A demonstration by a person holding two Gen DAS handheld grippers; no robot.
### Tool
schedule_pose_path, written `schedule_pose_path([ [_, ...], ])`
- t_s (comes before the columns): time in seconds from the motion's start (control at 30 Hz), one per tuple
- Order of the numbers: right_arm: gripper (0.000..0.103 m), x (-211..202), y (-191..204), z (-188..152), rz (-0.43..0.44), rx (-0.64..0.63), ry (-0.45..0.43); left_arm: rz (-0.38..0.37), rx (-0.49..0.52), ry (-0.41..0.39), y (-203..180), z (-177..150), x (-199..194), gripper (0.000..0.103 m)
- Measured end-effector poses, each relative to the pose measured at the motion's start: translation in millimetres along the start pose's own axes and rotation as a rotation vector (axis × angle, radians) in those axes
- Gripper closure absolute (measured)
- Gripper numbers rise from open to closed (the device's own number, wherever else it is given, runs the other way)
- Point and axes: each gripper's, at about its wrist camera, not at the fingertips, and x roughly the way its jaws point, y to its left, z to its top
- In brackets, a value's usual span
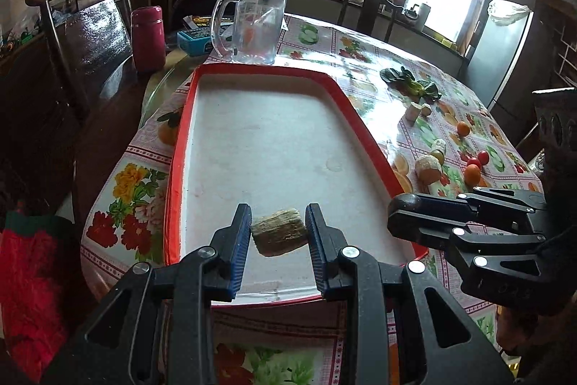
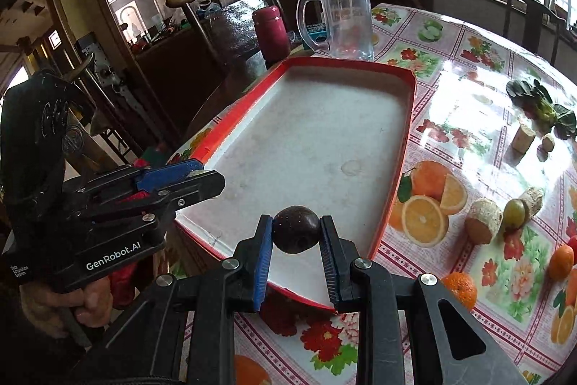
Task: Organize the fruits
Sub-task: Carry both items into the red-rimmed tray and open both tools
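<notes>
Now, your left claw (image 1: pixel 278 230) grips a tan, rough cylindrical chunk (image 1: pixel 280 232) at lower centre, over the red-rimmed white tray (image 1: pixel 364 128). Your right claw (image 2: pixel 295 235) is clamped on a dark round fruit (image 2: pixel 296 229), also above the tray's near end. Judged risk: the claws sit close together; releasing from height could roll that fruit over the low rim onto the floral table (image 2: pixel 450 89).

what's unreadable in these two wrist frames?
- Right wrist view: whether the dark round fruit in the right tongs touches the red tray; fruit hides contact.
- Left wrist view: what the tan chunk in the left tongs is; texture unclear.
- Left wrist view: box label, too small.
- Right wrist view: fruits at right edge, cut off.
</notes>
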Motion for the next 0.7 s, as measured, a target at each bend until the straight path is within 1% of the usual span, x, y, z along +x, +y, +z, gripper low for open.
schedule_pose_path([
  [0.23, 0.076, 29, 2, 3, -0.007, -0.018, 0.06, 0.005, -0.014, 0.036, 7, -2, 15, 0.075],
  [0.43, 0.074, 46, 4, 0, -0.016, -0.036, 0.106, 0.021, -0.005, 0.079, 7, -5, 27, 0.075],
  [0.47, 0.072, 46, 4, -1, -0.017, -0.038, 0.108, 0.033, -0.003, 0.09, 7, -6, 29, 0.075],
  [0.53, 0.058, 44, 4, -1, -0.018, -0.044, 0.1, 0.053, -0.01, 0.112, 8, -7, 33, 0.074],
  [0.6, 0.05, 38, 4, -2, -0.032, -0.049, 0.079, 0.052, -0.021, 0.121, 10, -8, 34, 0.068],
  [0.63, 0.049, 34, 4, -3, -0.035, -0.051, 0.069, 0.061, -0.023, 0.12, 10, -7, 33, 0.066],
  [0.7, 0.049, 25, 3, -3, -0.033, -0.047, 0.051, 0.072, -0.021, 0.112, 9, -7, 29, 0.059],
])
